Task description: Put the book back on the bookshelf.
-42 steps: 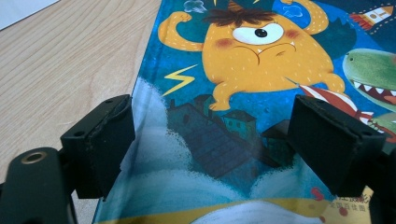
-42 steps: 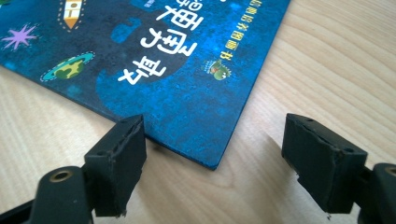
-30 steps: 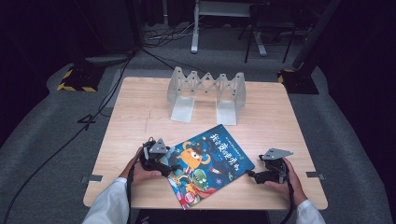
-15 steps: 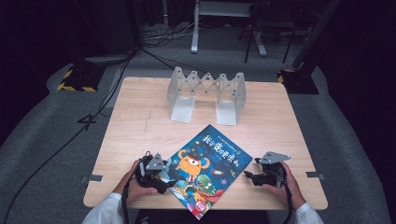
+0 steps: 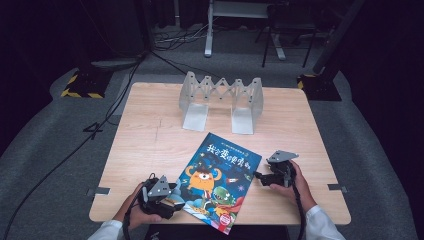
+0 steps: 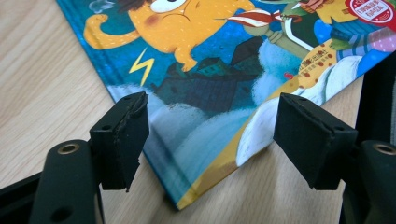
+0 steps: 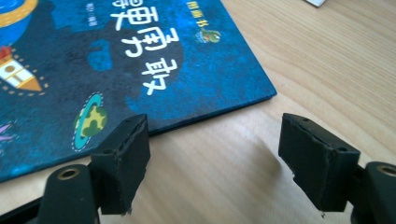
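On the near half of the table (image 5: pixel 150 130), status and advice:

book: picture book (image 5: pixel 218 181) lay flat, cover up, skewed, its near corner just past the table's front edge; well apart from the folding book rack (image 5: pixel 221 100) at the far side.

left gripper: left gripper (image 5: pixel 165 196) sat at the book's lower-left corner; in the left gripper view the corner (image 6: pixel 205 154) lay between the jaws, which had just been closing but stood apart, pads not pressing. Nothing held.

right gripper: right gripper (image 5: pixel 261 176) sat just beside the book's right edge; in the right gripper view the jaws had just been opening a little, spread wide, the book's edge (image 7: pixel 219 109) ahead of the left pad, bare wood between the pads. Nothing held.

step: looked like squaring up or picking up the book by two edges.

how to do it well: slide one pad under the overhanging corner, other pad on the cover, then close fully before lifting. Right side should go in at the cover edge, not over bare wood.

risk: glossy cover likely slips in a shallow pinch; lifting one side alone would likely pivot the book.
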Available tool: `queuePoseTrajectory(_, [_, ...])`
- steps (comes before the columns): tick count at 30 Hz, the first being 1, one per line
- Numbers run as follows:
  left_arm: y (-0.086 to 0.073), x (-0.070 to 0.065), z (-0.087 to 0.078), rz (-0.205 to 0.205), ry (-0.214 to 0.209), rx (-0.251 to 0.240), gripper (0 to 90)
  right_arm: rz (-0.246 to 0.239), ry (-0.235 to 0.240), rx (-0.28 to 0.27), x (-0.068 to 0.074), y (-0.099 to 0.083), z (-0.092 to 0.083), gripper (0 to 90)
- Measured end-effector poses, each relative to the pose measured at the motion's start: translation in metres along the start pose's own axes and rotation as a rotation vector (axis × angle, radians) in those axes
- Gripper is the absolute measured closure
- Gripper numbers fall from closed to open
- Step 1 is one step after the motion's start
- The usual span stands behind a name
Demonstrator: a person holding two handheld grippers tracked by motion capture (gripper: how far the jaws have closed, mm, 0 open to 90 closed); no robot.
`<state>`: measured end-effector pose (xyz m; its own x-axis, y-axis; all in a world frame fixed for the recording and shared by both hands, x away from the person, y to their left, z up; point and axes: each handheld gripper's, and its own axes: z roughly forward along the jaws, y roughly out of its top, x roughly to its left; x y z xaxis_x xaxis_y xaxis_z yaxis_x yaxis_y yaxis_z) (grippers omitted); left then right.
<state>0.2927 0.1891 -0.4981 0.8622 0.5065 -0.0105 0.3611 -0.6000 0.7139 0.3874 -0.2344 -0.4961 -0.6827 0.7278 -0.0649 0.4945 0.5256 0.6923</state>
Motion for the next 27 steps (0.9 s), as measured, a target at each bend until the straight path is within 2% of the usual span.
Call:
queuePoseTrajectory(1, [-0.002, 0.0, -0.001, -0.013, 0.023, 0.01, 17.1, 0.006, -0.006, 0.003, -0.001, 0.001, 0.001, 25.0])
queuePoseTrajectory(5, [-0.013, 0.005, -0.005, -0.045, 0.048, 0.032, 16.3, 0.016, -0.023, 0.0, 0.003, 0.0, 0.0, 27.6])
queuePoseTrajectory(11, [-0.019, 0.02, -0.012, -0.095, 0.045, 0.02, 15.5, -0.035, 0.025, -0.005, 0.018, -0.01, -0.011, 27.6])
queuePoseTrajectory(16, [-0.026, 0.032, -0.019, -0.143, 0.064, 0.005, 15.3, -0.055, 0.051, -0.007, 0.027, -0.012, -0.014, 27.6])
queuePoseTrajectory(18, [-0.027, 0.036, -0.02, -0.165, 0.059, 0.006, 14.7, -0.054, 0.06, -0.01, 0.028, -0.011, -0.012, 27.5])
queuePoseTrajectory(22, [-0.025, 0.04, -0.017, -0.154, 0.062, 0.032, 6.3, -0.055, 0.065, -0.01, 0.028, -0.01, -0.011, 27.2])
queuePoseTrajectory(25, [-0.027, 0.04, -0.018, -0.133, 0.056, 0.034, 7.1, -0.054, 0.058, -0.013, 0.029, -0.009, -0.01, 26.7])
queuePoseTrajectory(27, [-0.026, 0.037, -0.017, -0.101, 0.055, 0.036, 9.4, -0.058, 0.052, -0.016, 0.03, -0.008, -0.009, 26.6])
